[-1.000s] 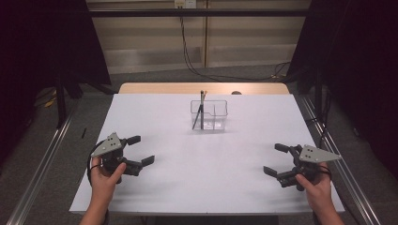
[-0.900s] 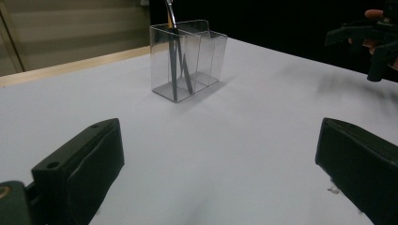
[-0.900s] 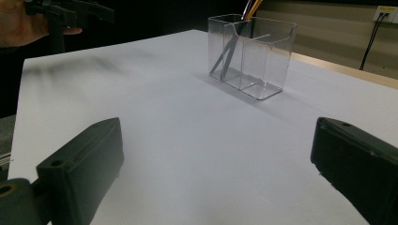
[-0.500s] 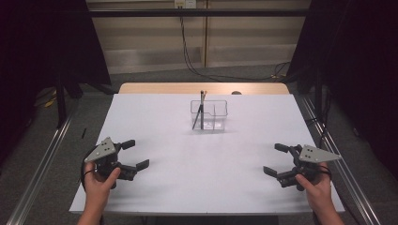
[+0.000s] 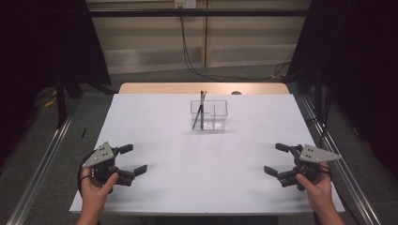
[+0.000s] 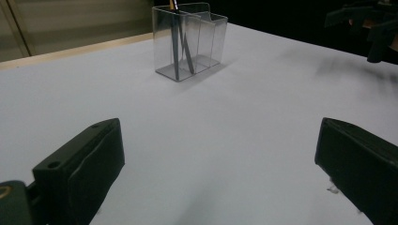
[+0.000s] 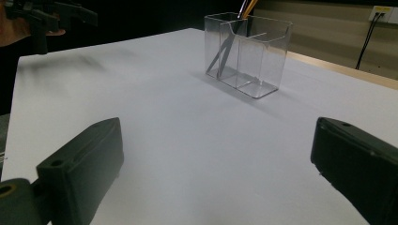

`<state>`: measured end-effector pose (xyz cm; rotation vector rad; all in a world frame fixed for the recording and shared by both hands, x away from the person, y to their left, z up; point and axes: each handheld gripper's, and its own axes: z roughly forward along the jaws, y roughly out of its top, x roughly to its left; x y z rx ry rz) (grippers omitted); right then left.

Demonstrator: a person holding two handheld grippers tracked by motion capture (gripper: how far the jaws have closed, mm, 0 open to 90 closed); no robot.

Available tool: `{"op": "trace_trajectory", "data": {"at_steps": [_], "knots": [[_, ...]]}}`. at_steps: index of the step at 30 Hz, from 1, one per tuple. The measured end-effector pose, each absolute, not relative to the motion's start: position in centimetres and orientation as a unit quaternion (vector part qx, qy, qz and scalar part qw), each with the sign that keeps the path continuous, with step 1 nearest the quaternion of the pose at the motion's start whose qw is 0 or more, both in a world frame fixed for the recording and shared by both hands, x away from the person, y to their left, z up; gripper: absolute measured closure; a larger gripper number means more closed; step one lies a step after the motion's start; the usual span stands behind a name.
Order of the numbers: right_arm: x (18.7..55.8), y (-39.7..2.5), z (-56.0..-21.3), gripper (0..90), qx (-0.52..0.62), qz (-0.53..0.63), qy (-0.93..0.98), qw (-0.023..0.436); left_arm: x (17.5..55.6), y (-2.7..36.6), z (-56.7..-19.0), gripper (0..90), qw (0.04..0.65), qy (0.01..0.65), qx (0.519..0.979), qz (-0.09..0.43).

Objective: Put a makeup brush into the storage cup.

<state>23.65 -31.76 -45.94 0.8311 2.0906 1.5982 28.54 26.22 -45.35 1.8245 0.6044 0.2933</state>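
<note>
Both tools are held low at the near corners of the white surface (image 5: 197,154), apparently as a ready stance. The left tool (image 5: 129,160) and the right tool (image 5: 278,159) are spread wide with nothing between the jaws. The clear divided holder (image 5: 209,115) is set well apart from both, toward the far edge, with two pencils (image 5: 201,110) leaned in its left compartment.
</note>
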Motion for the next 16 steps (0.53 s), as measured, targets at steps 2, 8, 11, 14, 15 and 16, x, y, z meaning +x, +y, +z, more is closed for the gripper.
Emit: {"op": "trace_trajectory", "data": {"at_steps": [2, 8, 11, 14, 15, 16], "knots": [[23.66, -31.82, -45.97, 2.6, 0.297, 0.567, 0.744, 0.19, 28.52, 26.18, -45.33, 1.6, 0.563, 0.256, 0.776, 0.125], [23.68, -31.83, -46.02, 2.6, 0.297, 0.567, 0.745, 0.19, 28.4, 26.25, -45.25, 1.5, 0.564, 0.255, 0.775, 0.125], [23.76, -31.83, -46.08, 2.6, 0.297, 0.566, 0.745, 0.19, 28.39, 26.24, -45.26, 1.5, 0.564, 0.255, 0.775, 0.125], [23.8, -31.78, -46.14, 2.6, 0.297, 0.565, 0.746, 0.19, 28.41, 26.24, -45.31, 1.5, 0.565, 0.257, 0.774, 0.124], [23.81, -31.78, -46.15, 2.5, 0.297, 0.565, 0.746, 0.19, 28.41, 26.24, -45.31, 1.5, 0.564, 0.257, 0.775, 0.125], [23.81, -31.78, -46.15, 2.5, 0.298, 0.565, 0.746, 0.19, 28.41, 26.25, -45.31, 1.5, 0.564, 0.257, 0.774, 0.125]]}}
